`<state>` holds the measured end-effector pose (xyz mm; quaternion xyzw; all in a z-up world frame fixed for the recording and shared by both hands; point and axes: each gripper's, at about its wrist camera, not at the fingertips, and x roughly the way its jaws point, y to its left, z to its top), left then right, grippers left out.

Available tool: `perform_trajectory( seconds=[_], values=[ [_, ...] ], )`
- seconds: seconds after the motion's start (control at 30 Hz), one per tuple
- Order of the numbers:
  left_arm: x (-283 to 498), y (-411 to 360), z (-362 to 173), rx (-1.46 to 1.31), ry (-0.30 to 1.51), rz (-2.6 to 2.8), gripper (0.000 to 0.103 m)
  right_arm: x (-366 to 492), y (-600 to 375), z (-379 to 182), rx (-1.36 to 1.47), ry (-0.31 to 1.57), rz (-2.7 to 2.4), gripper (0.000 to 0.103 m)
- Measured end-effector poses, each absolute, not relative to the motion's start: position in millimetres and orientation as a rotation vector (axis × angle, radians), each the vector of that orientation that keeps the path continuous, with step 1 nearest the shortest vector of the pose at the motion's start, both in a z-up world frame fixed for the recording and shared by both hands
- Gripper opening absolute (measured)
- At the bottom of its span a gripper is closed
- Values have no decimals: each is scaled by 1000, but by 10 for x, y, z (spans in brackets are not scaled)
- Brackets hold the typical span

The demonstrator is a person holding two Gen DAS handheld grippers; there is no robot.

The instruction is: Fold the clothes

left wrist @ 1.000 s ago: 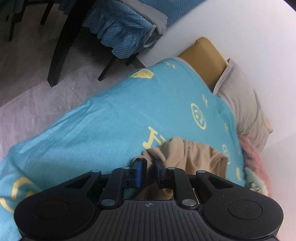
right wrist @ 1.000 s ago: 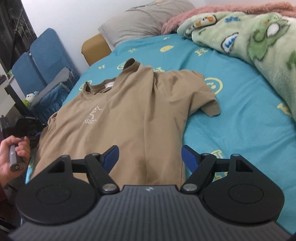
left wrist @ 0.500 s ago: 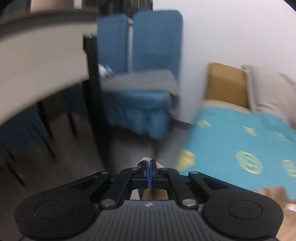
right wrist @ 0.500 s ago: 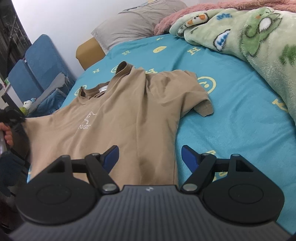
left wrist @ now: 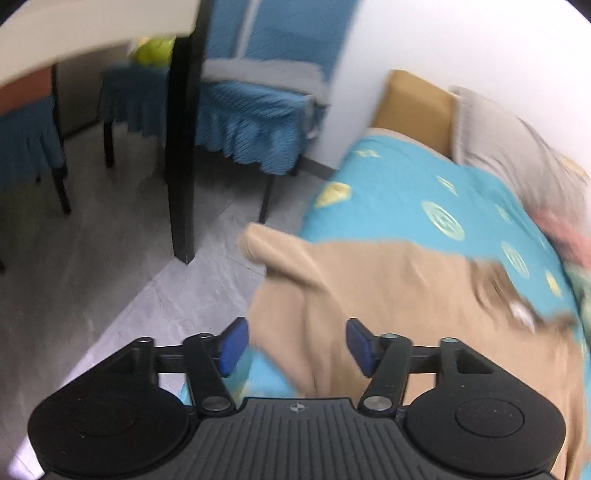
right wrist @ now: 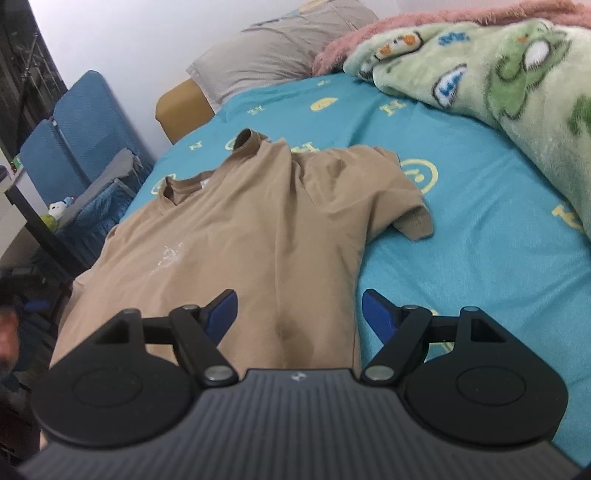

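- A tan short-sleeved cotton T-shirt [right wrist: 258,229] lies front-up on the bed, spread over a turquoise bed sheet printed with yellow smiley faces and letters [right wrist: 461,229].
- Its collar [right wrist: 181,186] points toward the far end of the bed; a small white logo sits on the chest.
- The shirt's right-hand sleeve [right wrist: 406,210] lies bunched on the sheet, its cuff turned toward the near right.
- In the left wrist view, the other sleeve [left wrist: 273,251] pokes out past the left edge of the bed, over the grey floor [left wrist: 110,266]; that view is blurred.
- The left gripper [left wrist: 295,345] has its blue-padded fingers [left wrist: 232,345] released and spread; they have just been opening, and shirt fabric shows beyond the gap without being pinched.
- The right gripper [right wrist: 297,314] hovers over the near hem of the shirt, fingers wide apart and grasping nothing.
- A fuzzy green cartoon-print blanket [right wrist: 498,74] is heaped on the far right of the bed, with a pink fleece blanket [right wrist: 424,26] behind it.
- A grey pillow [right wrist: 273,55] rests at the far end against a tan padded headboard [right wrist: 181,107].
- Left of the bed stand blue fabric-covered chairs [right wrist: 74,147] and a black table leg [left wrist: 181,147].
- A person's hand [right wrist: 7,332] shows blurred at the left edge of the right wrist view.
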<state>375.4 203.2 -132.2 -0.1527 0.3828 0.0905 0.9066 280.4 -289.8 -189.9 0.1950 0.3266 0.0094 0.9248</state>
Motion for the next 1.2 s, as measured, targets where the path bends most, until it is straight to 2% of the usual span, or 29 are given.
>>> perform_trajectory(
  seconds=[0.07, 0.23, 0.37, 0.53, 0.6, 0.7, 0.93, 1.2],
  values=[
    [3382, 1816, -1188, -272, 763, 143, 74, 2761, -2864, -1832, 373, 642, 19, 76],
    [2595, 1218, -794, -202, 688, 13, 82, 2586, -2840, -1626, 339, 568, 24, 76],
    [2069, 757, -514, -165, 615, -40, 98, 2403, -2894, -1459, 358, 526, 30, 76],
    [1604, 485, -495, -147, 602, -74, 100, 2139, -3024, -1286, 452, 514, 50, 77],
    [1487, 424, -513, -154, 616, -91, 101, 2033, -3059, -1230, 475, 510, 55, 93],
    [1351, 384, -484, -167, 626, -96, 101, 1904, -3108, -1190, 526, 500, 76, 103],
    [1382, 328, -653, -176, 647, -129, 102, 2270, -3449, -1535, 921, 526, 80, 103],
    [1686, 380, -1008, -252, 739, -129, 102, 3081, -3793, -2494, 1295, 574, 16, 102]
  ],
)
